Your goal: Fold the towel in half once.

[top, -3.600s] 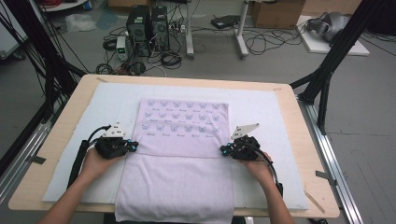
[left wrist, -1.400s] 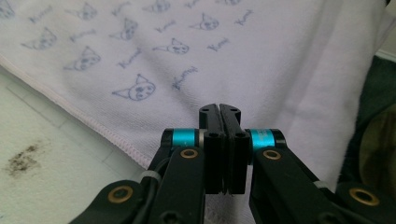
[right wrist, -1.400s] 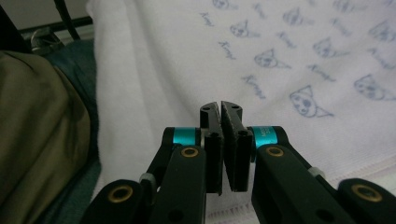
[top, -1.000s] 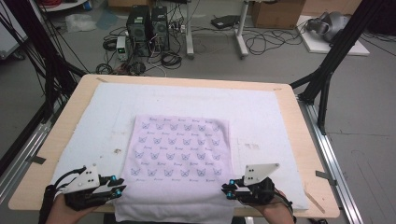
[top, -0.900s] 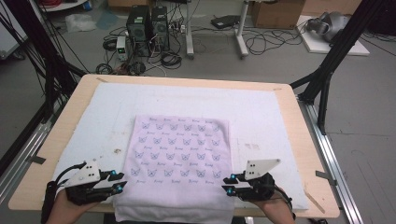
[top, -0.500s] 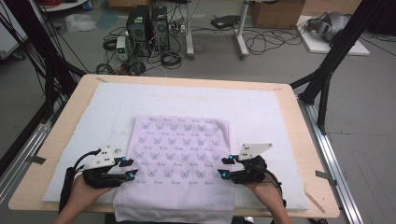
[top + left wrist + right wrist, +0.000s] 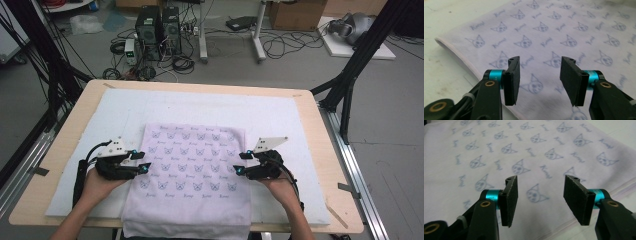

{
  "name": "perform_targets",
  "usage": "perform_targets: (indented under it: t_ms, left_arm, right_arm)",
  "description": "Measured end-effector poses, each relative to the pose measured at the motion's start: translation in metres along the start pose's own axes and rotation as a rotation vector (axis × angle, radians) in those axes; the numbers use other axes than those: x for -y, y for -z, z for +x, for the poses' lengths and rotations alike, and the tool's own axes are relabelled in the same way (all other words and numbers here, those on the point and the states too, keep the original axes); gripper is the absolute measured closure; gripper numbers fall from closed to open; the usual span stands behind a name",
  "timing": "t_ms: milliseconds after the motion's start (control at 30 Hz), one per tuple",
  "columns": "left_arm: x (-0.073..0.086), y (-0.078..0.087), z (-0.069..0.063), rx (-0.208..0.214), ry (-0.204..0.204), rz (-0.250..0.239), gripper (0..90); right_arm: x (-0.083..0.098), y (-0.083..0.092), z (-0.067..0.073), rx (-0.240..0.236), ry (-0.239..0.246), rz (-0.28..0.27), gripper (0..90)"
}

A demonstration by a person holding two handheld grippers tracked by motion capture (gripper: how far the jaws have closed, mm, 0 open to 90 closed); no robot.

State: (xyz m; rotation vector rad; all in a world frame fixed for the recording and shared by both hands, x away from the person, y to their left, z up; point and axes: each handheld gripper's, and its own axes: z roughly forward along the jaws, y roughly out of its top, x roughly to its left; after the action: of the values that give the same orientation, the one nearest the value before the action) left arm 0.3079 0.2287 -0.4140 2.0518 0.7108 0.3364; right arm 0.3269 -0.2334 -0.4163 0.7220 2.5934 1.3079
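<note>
A lilac cloth (image 7: 192, 170) printed with blue cat faces lies folded flat on the white mat (image 7: 280, 117); its near edge hangs over the table's front. My left gripper (image 7: 140, 161) is at the cloth's left edge and my right gripper (image 7: 241, 162) at its right edge, both pointing inward. In the left gripper view the gripper (image 7: 540, 72) hovers over the cloth (image 7: 549, 32) just inside its hem. In the right gripper view the gripper (image 7: 540, 195) hovers over the cloth (image 7: 511, 150) near its layered edge. Both pairs of jaws have just been opening, with nothing between the pads.
The mat covers most of a wooden table (image 7: 320, 150). Metal rails (image 7: 360, 185) run along both sides. Black frame posts (image 7: 350, 85) stand at the far corners. Computer towers (image 7: 160, 27) and cables lie on the floor beyond.
Both grippers moved from the cloth's near corners away from the person to the middle of its side edges. Their jaws went from shut to open, letting go of the cloth.
</note>
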Motion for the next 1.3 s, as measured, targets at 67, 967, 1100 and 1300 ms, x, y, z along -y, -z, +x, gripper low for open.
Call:
perform_targets:
  t_ms: [67, 967, 1100, 1300]
  left_arm:
    - [-0.005, -0.003, 0.005, 0.002, 0.002, -0.001, 50.7]
    - [-0.038, -0.006, 0.059, -0.046, 0.093, -0.011, 51.4]
    - [-0.047, -0.011, 0.073, -0.068, 0.09, 0.005, 51.5]
    - [-0.061, -0.023, 0.099, -0.1, 0.115, 0.016, 51.6]
  right_arm:
    - [-0.004, -0.002, -0.007, 0.003, -0.007, 0.004, 44.6]
    - [-0.053, -0.012, -0.046, 0.019, 0.016, 0.024, 40.2]
    - [-0.061, -0.013, -0.059, 0.033, -0.001, 0.042, 40.1]
    - [-0.065, -0.018, -0.082, 0.076, -0.016, 0.062, 39.9]
